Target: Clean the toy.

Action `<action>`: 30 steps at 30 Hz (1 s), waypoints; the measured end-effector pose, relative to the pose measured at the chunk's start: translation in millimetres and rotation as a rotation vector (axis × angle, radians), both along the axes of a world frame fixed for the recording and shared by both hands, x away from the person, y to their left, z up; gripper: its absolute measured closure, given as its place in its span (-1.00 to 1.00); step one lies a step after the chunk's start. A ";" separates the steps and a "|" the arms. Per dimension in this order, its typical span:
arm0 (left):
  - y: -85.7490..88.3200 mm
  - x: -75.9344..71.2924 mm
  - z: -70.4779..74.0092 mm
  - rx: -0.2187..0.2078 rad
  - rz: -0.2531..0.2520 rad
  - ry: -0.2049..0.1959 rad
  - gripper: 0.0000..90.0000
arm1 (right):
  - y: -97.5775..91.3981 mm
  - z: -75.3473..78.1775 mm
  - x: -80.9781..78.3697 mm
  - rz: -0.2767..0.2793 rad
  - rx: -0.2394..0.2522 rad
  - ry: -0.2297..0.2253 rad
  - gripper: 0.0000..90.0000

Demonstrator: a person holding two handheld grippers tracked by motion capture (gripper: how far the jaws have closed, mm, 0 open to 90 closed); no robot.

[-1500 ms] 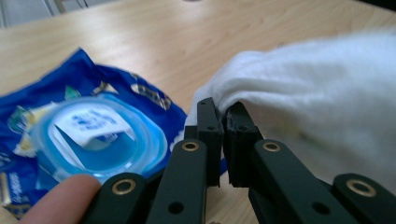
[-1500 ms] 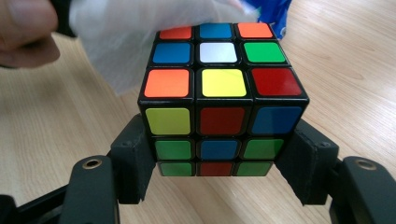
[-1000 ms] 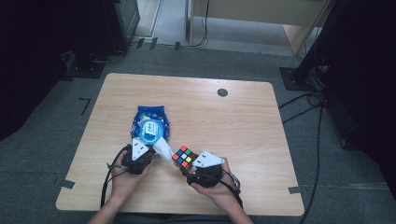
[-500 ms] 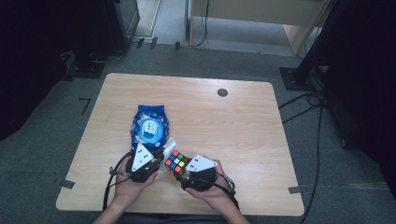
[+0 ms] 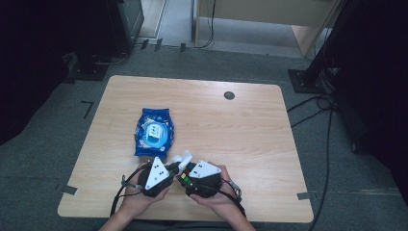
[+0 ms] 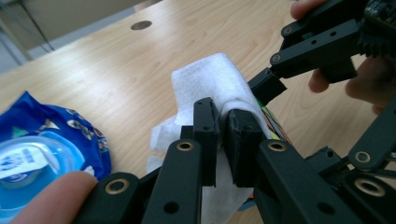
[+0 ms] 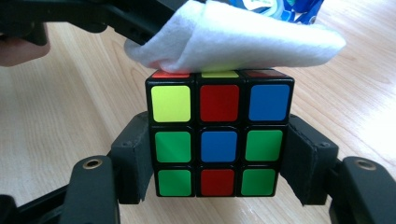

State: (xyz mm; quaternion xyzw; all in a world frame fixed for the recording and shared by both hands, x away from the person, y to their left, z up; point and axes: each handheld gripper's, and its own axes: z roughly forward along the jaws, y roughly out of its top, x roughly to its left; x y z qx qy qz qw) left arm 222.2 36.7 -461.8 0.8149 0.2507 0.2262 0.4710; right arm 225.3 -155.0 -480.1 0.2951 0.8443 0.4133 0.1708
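Two grips are set, so setup looks done. Wipes pack (image 5: 154, 132) lies left of centre on the worktop (image 5: 250, 125), no longer needed. Your left gripper (image 6: 227, 140) has its fingers pinching the white wipe (image 6: 210, 81), draped on the cube's top face. Your right gripper (image 7: 219, 161) clamps the Rubik's cube (image 7: 219, 135) by its sides, near the front edge. Left, I'd judge: the actual wiping, remaining faces.
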 end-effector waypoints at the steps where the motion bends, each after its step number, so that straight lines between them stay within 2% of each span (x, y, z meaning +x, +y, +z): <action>1: 0.8 0.4 0.6 -0.018 -0.001 0.009 0.88 | -1.1 0.5 -0.4 -0.003 0.008 -0.003 -0.23; 3: 3.2 0.6 2.1 -0.058 -0.009 0.023 0.88 | -2.2 2.3 -1.4 -0.002 0.015 -0.010 -0.22; 5: 4.0 -0.9 4.2 -0.095 -0.047 0.035 0.88 | -1.1 4.0 -2.9 -0.009 0.012 -0.024 -0.22; 6: 2.6 -3.4 5.8 -0.105 -0.076 0.032 0.88 | 0.0 3.9 -3.0 -0.006 0.010 -0.023 -0.22; 7: -0.5 -6.1 6.4 -0.094 -0.095 0.026 0.83 | 2.5 2.8 -3.7 -0.002 0.008 -0.017 -0.22; 9: -6.1 -10.2 6.7 -0.048 -0.072 -0.018 0.83 | 3.1 2.6 -3.6 -0.003 0.004 -0.017 -0.22; 10: -7.0 -9.5 7.2 -0.049 -0.050 -0.015 0.84 | 3.3 2.5 -3.3 -0.008 0.003 -0.022 -0.22; 13: -1.9 -3.1 7.5 -0.089 -0.034 0.022 0.85 | 1.8 4.7 -3.5 -0.015 0.013 -0.031 -0.22; 14: 0.1 -1.5 7.3 -0.092 -0.036 0.029 0.85 | 1.0 5.7 -3.8 -0.014 0.012 -0.047 -0.22; 17: 5.5 2.3 6.9 -0.102 -0.033 0.045 0.84 | 0.7 7.7 -5.3 -0.008 0.012 -0.055 -0.22; 19: 8.3 4.6 6.9 -0.100 -0.011 0.050 0.86 | -0.2 8.5 -5.8 -0.003 0.014 -0.062 -0.22; 22: 13.9 10.5 3.9 -0.126 0.005 0.090 0.86 | -2.0 11.3 -6.8 -0.003 0.029 -0.066 -0.22; 25: 16.8 15.1 -1.5 -0.113 0.027 0.112 0.87 | -6.9 16.5 -7.9 -0.015 0.053 -0.083 -0.22; 30: 17.1 21.4 -8.9 -0.082 0.051 0.148 0.86 | -14.5 18.2 -7.5 -0.033 0.067 -0.090 -0.22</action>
